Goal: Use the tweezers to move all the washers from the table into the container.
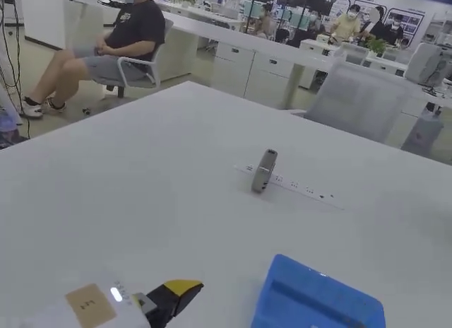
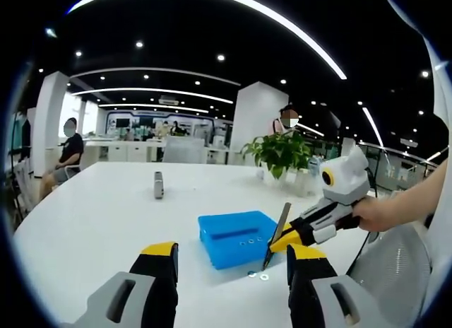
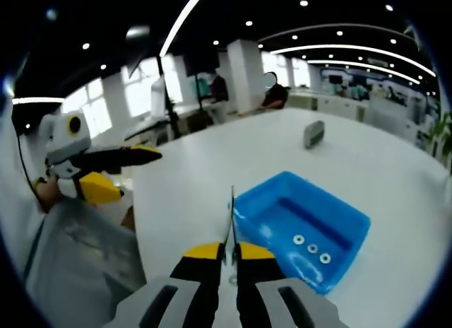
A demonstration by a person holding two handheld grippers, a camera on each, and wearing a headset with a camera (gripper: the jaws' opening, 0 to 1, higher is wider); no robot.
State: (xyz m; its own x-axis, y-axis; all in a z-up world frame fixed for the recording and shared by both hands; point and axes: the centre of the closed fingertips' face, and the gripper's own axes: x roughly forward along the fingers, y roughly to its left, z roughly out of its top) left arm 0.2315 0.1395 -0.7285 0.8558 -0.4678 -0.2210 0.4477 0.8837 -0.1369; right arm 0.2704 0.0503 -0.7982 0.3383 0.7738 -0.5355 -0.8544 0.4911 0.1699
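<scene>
The left gripper (image 2: 233,252) hangs released, its yellow-tipped jaws standing wide apart over the white desk (image 2: 99,222) on the near side of the blue container (image 2: 220,254). The right gripper (image 2: 289,236) comes in from the right in the left gripper view, carried by a hand (image 2: 374,213), and is clenched on the tweezers (image 2: 277,232), which slant down past the container's near right corner. Their tip sits just above two washers (image 2: 258,275) lying on the desk right beside that corner; whether the tip touches either one cannot be told. Three more washers (image 3: 311,248) lie in a row on the container's floor, towards one long wall. In the right gripper view the tweezers run straight out from the closed jaws and end just short of the container's rim. Beyond the container the desk is bare as far as a grey device (image 1: 265,170) standing on a white power strip (image 1: 304,189), well away from the work. To the left, open surface runs out to the desk's far edge, where a person (image 1: 116,42) sits on a chair. A potted plant (image 2: 279,153) stands near the far right edge of the desk.
</scene>
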